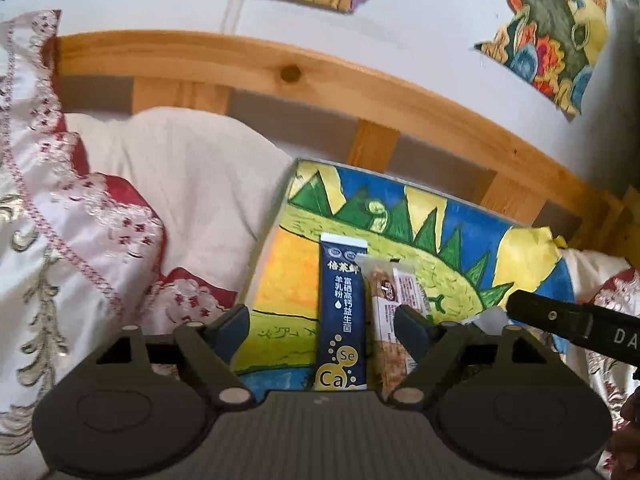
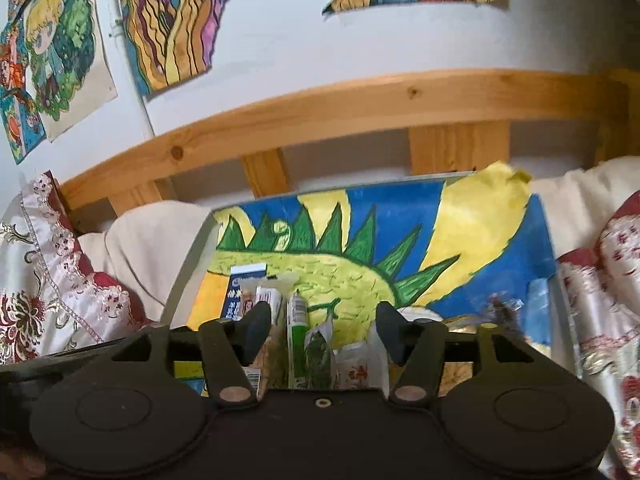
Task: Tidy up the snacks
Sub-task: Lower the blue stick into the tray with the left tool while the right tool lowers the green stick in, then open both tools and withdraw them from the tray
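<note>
A painted board [image 1: 460,240] in blue, yellow and green lies on a bed and carries the snacks. On it a dark blue sachet stick [image 1: 342,316] lies lengthwise beside a tan snack bar packet [image 1: 390,320]. My left gripper [image 1: 324,326] is open; the blue sachet lies between its fingers without either pad touching it. In the right wrist view my right gripper [image 2: 322,332] is open over a green-and-white stick packet [image 2: 298,328], a dark green packet [image 2: 318,354] and a white packet with red print [image 2: 360,368]. The blue sachet [image 2: 236,292] lies to their left.
A wooden bed rail [image 1: 280,64] runs behind the board against a white wall hung with coloured drawings [image 2: 172,20]. Embroidered red-and-white bedding [image 1: 60,220] and a cream cushion [image 1: 180,168] lie left. More bedding [image 2: 608,280] lies right. A black housing [image 1: 572,320] reaches in from the right.
</note>
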